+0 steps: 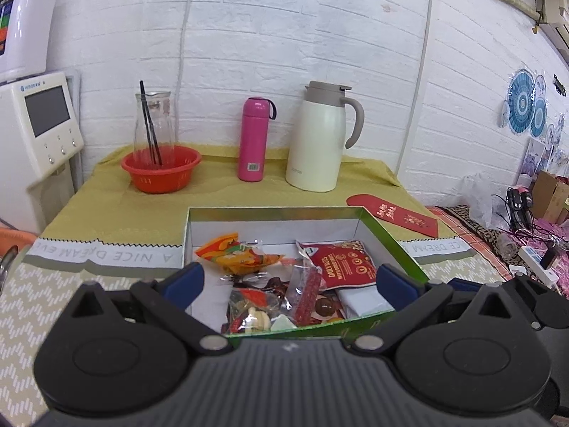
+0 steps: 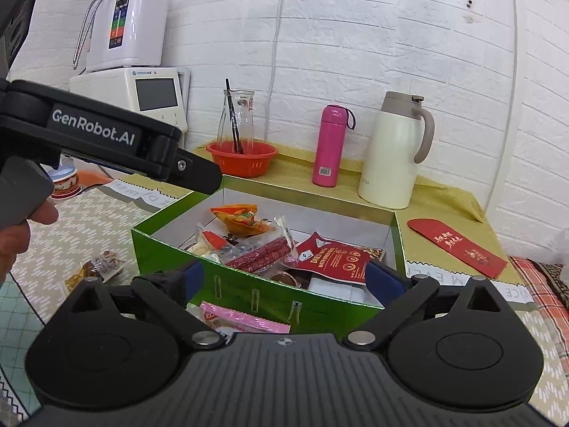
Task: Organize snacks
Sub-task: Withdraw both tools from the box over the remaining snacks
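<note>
A green box (image 1: 398, 249) (image 2: 170, 245) with a white inside stands open on the table and holds several snack packets. Among them are an orange packet (image 1: 234, 252) (image 2: 238, 217), a red nuts pouch (image 1: 341, 261) (image 2: 338, 259) and a clear pack of red sticks (image 1: 306, 291) (image 2: 259, 256). My left gripper (image 1: 290, 281) is open over the box's near edge, nothing between its blue pads. My right gripper (image 2: 297, 277) is open too, just before the box's front wall. A pink packet (image 2: 242, 320) lies on the table beneath it. The left gripper's black body (image 2: 106, 142) reaches in from the left.
Along the back wall stand a red bowl (image 1: 161, 170) with a glass carafe, a pink flask (image 1: 253, 138) and a cream thermos jug (image 1: 320, 135). A red envelope (image 1: 394, 215) lies right of the box. A brown snack packet (image 2: 99, 267) lies on the mat at left. White appliances (image 1: 39, 121) stand at far left.
</note>
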Demonstrator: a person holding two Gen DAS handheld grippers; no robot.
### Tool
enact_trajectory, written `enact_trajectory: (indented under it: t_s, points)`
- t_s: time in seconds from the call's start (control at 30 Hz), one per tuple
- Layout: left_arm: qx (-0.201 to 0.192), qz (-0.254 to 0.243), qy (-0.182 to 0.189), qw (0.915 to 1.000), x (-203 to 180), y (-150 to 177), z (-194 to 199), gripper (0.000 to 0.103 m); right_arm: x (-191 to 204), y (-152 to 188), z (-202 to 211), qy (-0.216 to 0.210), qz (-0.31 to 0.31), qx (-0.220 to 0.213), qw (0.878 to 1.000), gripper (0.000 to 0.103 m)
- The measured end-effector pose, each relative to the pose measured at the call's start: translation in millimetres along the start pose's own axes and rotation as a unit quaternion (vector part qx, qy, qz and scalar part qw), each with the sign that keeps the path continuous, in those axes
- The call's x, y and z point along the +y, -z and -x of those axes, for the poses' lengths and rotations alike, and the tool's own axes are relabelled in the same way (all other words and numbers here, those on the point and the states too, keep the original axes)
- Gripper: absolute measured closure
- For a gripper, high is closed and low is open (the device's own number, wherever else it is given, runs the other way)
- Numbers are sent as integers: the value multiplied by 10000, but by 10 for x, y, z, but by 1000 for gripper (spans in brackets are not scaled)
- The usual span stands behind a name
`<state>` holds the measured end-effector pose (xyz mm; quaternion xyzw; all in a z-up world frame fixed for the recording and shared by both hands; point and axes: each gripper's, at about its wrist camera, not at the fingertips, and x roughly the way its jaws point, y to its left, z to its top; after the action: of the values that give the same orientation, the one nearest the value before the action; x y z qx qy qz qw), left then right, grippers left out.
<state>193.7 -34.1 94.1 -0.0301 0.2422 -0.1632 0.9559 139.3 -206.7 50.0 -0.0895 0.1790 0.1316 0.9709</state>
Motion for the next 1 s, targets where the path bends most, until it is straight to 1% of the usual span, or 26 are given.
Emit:
enact_trajectory:
  t_s: [0.17,0.23,0.3,0.43,0.53,0.67,0.77,0.8,0.9,1.0]
  points:
    - [71,40,143,9999,-28,160,309,0,61,92,314,54,135,-3,9999,0]
    - [77,48,214,9997,-23,281,451,0,65,170,458,102,135,-13,9999,0]
    - [129,76,294,9995,-10,426,562,0,66,276,587,62,87,7,9999,0]
    - [326,168,405,9985,23,800,733,0,134,534,756,-4,0,220,9998,0]
    - [462,228,331,9981,48,1076,821,0,238,738,808,31,-19,400,9992,0]
    - [654,560,309,9958,195,1356,909,0,312,878,770,-149,-414,692,9966,0]
    - [693,664,154,9953,370,1430,960,0,392,894,743,-435,-612,775,9942,0]
    - [696,642,36,9955,433,1431,970,0,444,892,739,-512,-571,772,9941,0]
    - [654,640,-255,9955,623,1397,982,0,576,864,700,-569,-450,788,9942,0]
    - [542,644,-216,9962,830,1300,936,0,672,847,664,-686,-405,814,9935,0]
